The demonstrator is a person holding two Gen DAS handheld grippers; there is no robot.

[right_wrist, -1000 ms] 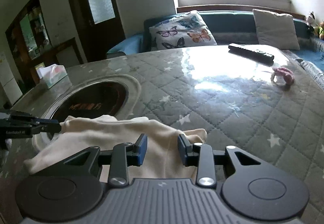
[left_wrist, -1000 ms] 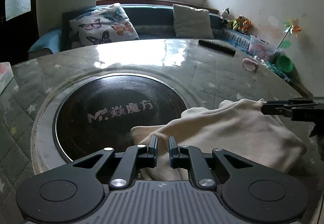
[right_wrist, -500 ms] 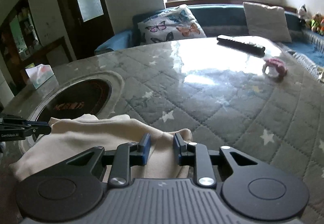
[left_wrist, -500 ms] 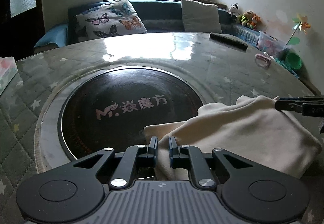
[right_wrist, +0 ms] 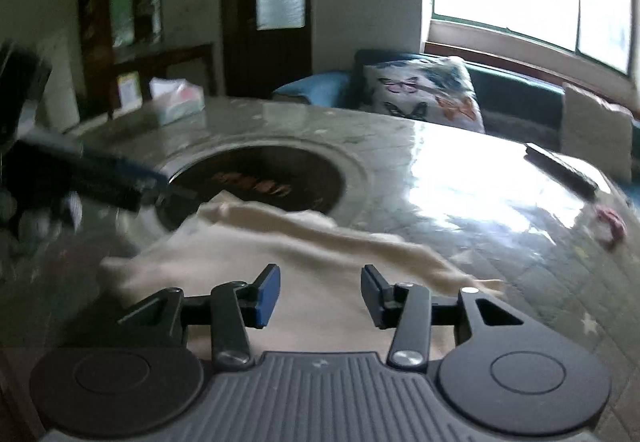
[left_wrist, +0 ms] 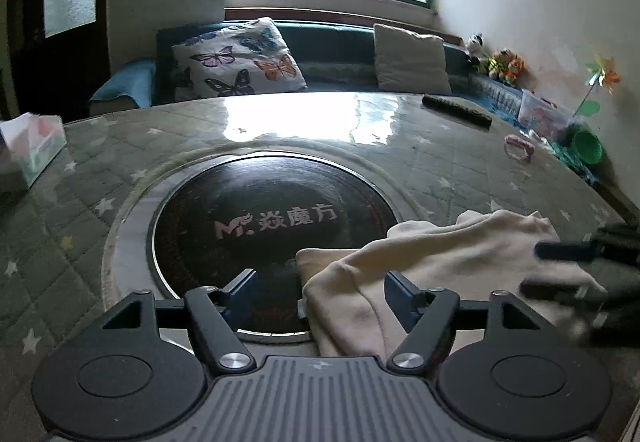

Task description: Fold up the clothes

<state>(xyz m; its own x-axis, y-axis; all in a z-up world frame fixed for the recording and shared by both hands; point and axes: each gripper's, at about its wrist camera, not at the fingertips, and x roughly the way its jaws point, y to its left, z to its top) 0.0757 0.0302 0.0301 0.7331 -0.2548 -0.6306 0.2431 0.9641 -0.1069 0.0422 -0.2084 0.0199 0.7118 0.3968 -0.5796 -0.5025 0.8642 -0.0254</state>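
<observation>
You worked at a round table (left_wrist: 460,170) under a quilted star-print cover and clear sheet, with a dark inset heater plate (left_wrist: 272,226) at its centre and a sofa under the window behind. The cream garment (left_wrist: 440,262) lay on the table in a doubled, bunched heap, its near edge lapping over the plate's rim. Your left gripper (left_wrist: 318,292) stood with its fingers spread wide, a fold of cloth lying loose between them but not pinched. Your right gripper (right_wrist: 320,292) was likewise spread, hovering over the garment (right_wrist: 320,262) and holding nothing.

The risk, as I judge it: the glossy sheet could have let the cloth slide when you closed on it, so you would have grabbed one layer only and pulled the fold askew. The right view was blurred, so how the edges lined up could not be told.

As for containers, a tissue box (left_wrist: 32,146) at the left showed a tissue sticking up; a clear tub (left_wrist: 540,114) beyond the far right edge held things too small to name.
</observation>
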